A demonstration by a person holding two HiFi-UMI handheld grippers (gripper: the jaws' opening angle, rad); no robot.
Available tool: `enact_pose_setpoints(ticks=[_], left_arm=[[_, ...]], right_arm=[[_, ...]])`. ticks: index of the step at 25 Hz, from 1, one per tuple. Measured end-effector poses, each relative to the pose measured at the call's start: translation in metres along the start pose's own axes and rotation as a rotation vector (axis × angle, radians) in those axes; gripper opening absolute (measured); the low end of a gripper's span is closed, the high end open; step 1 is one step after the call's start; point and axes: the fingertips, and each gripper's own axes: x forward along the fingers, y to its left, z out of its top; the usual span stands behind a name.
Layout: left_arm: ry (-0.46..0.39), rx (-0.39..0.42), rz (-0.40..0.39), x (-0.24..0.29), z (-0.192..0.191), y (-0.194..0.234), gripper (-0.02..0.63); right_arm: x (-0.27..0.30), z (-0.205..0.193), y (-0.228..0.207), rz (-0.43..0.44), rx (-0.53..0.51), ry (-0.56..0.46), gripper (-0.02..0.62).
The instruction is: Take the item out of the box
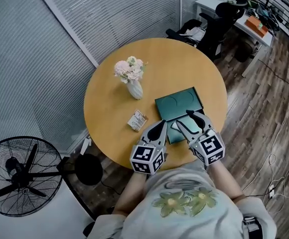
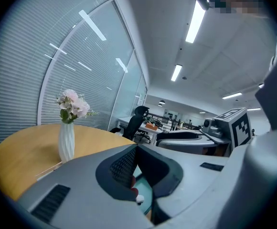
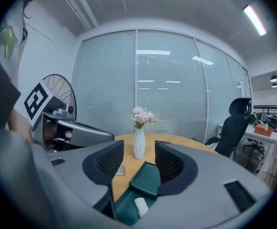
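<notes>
1. Left gripper (image 1: 162, 124): fingers clenched together, tips at the left rim of the open box (image 3: 124, 210). Probably steadying it; whether they pinch the rim, I cannot tell.
2. Right gripper (image 1: 183, 119): fingers released and spread wide with nothing between them, poised above the box, seemingly lined up for the pick.
3. Item (image 3: 141, 206): small, white, lying inside the box, not yet lifted.
4. Lid (image 3: 146, 178): dark green, just beyond the box, giving access.
5. Small packet (image 1: 137, 120): left of the box, apart.
6. Vase (image 1: 134, 88): white, flowers, upright farther back on the surface (image 1: 109, 108), well clear.
</notes>
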Motion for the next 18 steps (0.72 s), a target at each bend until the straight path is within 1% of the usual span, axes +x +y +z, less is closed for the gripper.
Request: enact_pose_setpoints(ticks=[9, 14, 18], left_arm=[[0.018, -0.02, -0.001, 0.008, -0.012, 0.01, 0.002], [0.029, -0.031, 0.002, 0.012, -0.018, 0.015, 0.002], [0.037, -0.035, 0.002, 0.013, -0.021, 0.017, 0.002]], right_arm=[[0.015, -0.02, -0.003, 0.009, -0.036, 0.049, 0.212], [0.023, -0.034, -0.002, 0.03, -0.06, 0.083, 0.212], [0.028, -0.05, 0.001, 0.055, -0.077, 0.131, 0.212]])
